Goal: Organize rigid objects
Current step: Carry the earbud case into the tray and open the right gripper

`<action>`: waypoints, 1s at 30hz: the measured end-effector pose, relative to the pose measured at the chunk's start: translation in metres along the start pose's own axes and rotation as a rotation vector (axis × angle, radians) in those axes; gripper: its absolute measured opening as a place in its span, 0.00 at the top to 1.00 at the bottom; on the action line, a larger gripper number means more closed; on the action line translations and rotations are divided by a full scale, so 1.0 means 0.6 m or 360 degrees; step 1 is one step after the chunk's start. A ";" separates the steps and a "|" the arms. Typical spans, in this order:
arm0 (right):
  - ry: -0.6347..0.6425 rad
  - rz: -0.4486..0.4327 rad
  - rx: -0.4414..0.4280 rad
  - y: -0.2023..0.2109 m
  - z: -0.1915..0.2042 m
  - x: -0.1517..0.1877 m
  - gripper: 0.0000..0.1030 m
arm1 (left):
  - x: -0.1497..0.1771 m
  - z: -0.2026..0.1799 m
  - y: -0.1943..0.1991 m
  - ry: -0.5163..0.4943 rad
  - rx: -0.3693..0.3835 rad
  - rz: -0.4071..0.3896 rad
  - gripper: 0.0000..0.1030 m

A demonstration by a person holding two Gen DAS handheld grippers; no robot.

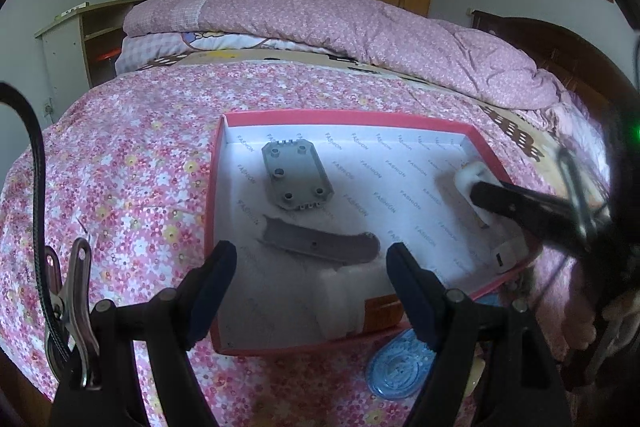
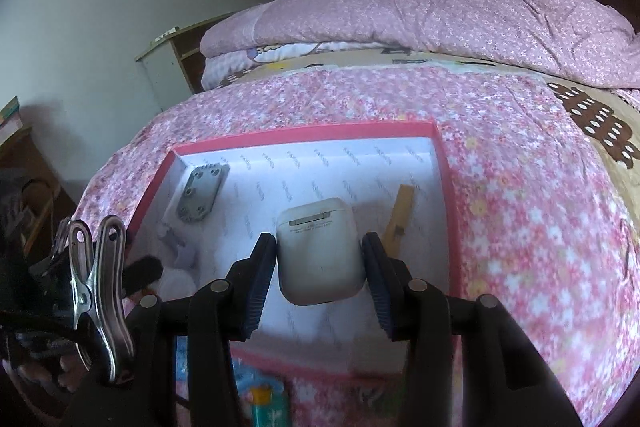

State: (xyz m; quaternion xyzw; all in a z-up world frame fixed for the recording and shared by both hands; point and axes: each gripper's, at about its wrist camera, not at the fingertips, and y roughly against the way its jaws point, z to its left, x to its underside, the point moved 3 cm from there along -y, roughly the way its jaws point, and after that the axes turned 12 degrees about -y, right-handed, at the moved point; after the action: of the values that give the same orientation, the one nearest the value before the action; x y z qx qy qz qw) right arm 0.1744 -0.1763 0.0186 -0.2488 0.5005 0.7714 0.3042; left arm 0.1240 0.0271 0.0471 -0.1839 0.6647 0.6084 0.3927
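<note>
A red box (image 1: pixel 348 117) with a white printed lining lies on the flowered bedspread; it also shows in the right wrist view (image 2: pixel 304 135). Inside lie a grey flat plate with holes (image 1: pixel 297 175) (image 2: pixel 200 193), a grey curved bar (image 1: pixel 320 246) and a wooden clothespin (image 2: pixel 400 219). My right gripper (image 2: pixel 320 259) is shut on a white earbuds case (image 2: pixel 320 251) and holds it over the box's right part; it shows in the left wrist view (image 1: pixel 476 195). My left gripper (image 1: pixel 312 275) is open and empty over the box's near edge.
A blue round plastic disc (image 1: pixel 400 363) lies on the bedspread in front of the box. A folded pink quilt (image 1: pixel 340 23) lies across the far side of the bed. A wooden wardrobe and a shelf unit stand behind.
</note>
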 end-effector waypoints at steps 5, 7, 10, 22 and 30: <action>0.0009 0.0013 0.0020 -0.025 0.001 -0.018 0.56 | -0.001 -0.002 0.001 -0.0020 -0.0002 -0.0011 0.21; 0.0013 0.0017 0.0032 -0.034 0.001 -0.024 0.56 | -0.002 -0.003 0.000 -0.0025 -0.0001 -0.0012 0.21; 0.0014 0.0028 0.0050 -0.047 -0.001 -0.032 0.56 | -0.001 -0.004 -0.003 -0.0021 0.0009 -0.0008 0.21; -0.0018 -0.0008 0.0094 -0.051 -0.010 -0.042 0.56 | -0.003 -0.003 -0.004 -0.0013 0.0003 -0.0006 0.21; -0.0005 -0.0066 0.0063 0.008 -0.007 -0.027 0.56 | -0.005 -0.016 0.021 -0.0053 0.0005 -0.0043 0.21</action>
State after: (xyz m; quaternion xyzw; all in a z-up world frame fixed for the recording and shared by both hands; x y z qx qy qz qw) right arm 0.1825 -0.1851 0.0311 -0.2519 0.5099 0.7553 0.3258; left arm 0.1142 0.0195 0.0573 -0.1820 0.6566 0.6049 0.4121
